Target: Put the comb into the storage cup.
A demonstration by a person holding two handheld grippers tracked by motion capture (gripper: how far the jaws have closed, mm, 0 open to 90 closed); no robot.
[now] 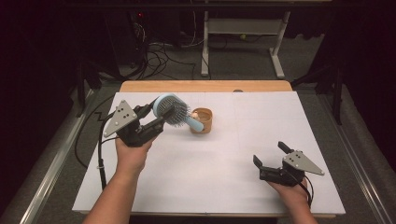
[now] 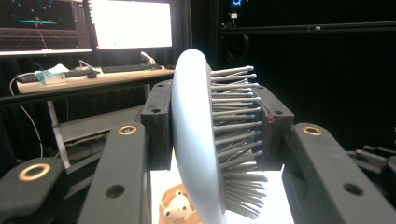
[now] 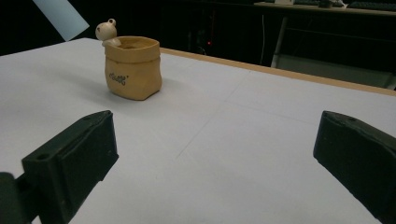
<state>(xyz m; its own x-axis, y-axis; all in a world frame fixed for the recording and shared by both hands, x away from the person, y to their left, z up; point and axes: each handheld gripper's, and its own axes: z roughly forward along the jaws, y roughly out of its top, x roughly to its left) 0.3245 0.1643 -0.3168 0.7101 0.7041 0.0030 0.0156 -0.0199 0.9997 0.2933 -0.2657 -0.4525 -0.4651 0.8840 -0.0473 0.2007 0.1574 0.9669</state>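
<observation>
Left gripper [image 1: 156, 116] has its jaws clamped on the brush [image 1: 172, 110] head, held above the surface with the handle tipping toward the pot [image 1: 202, 120]. Looks like the placing step: next, lower the handle into the pot's mouth. Right gripper [image 1: 271, 155] rests, jaws apart.

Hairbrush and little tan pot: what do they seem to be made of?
Hairbrush: likely plastic, with a smooth, matte pale-blue back and stiff grey round-tipped bristles. Tan pot: probably ceramic or resin, moulded like a creased sack, matte, with a cream figurine on its rim.
</observation>
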